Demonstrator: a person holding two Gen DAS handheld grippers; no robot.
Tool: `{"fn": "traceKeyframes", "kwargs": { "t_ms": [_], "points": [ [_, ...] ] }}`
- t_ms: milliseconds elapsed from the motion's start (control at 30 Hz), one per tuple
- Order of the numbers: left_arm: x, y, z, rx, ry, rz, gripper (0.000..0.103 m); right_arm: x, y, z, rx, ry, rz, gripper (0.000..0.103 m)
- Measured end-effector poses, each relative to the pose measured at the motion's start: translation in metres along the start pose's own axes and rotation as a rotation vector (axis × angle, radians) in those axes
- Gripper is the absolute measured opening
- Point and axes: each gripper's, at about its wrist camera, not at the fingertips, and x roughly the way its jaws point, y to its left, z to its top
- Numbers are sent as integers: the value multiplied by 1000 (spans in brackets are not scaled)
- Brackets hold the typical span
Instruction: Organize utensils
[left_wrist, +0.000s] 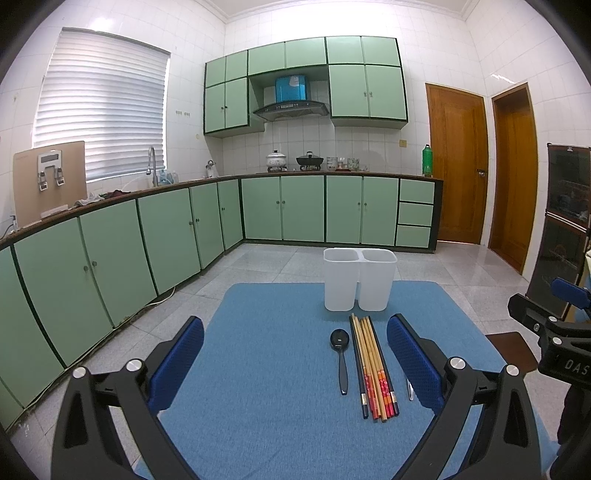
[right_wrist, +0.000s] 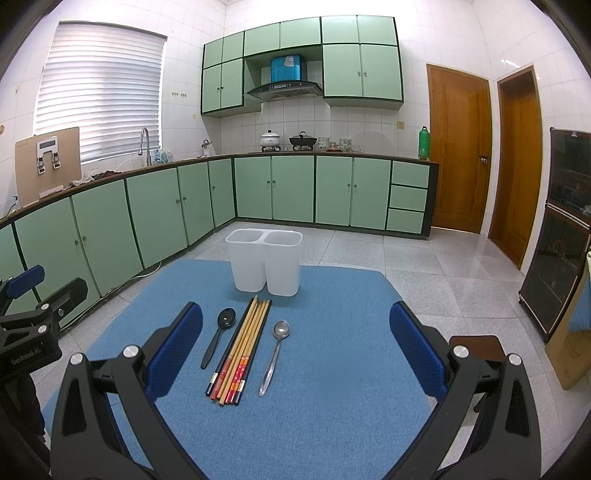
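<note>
Lying lengthwise toward the holder, the chopsticks sit lower-centre between the left hand-held gripper fingers, nearer it than the right hand-held gripper, both wide and empty.

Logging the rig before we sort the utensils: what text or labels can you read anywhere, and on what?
"DAS": white letters, cut off at the frame edge, on the black body of the right tongs, left wrist view.
White lettering on the black body of the left tongs, right wrist view: too blurred to read.
Red printed bands on the bundle of wooden chopsticks: too small to read.
</note>
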Motion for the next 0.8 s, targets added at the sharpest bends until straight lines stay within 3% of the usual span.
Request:
{"fn": "traceKeyframes", "kwargs": {
  "t_ms": [800],
  "points": [
    [1,1,-1,-1,3,0,97,3,-1,-7,7,24,7,98]
  ]
}}
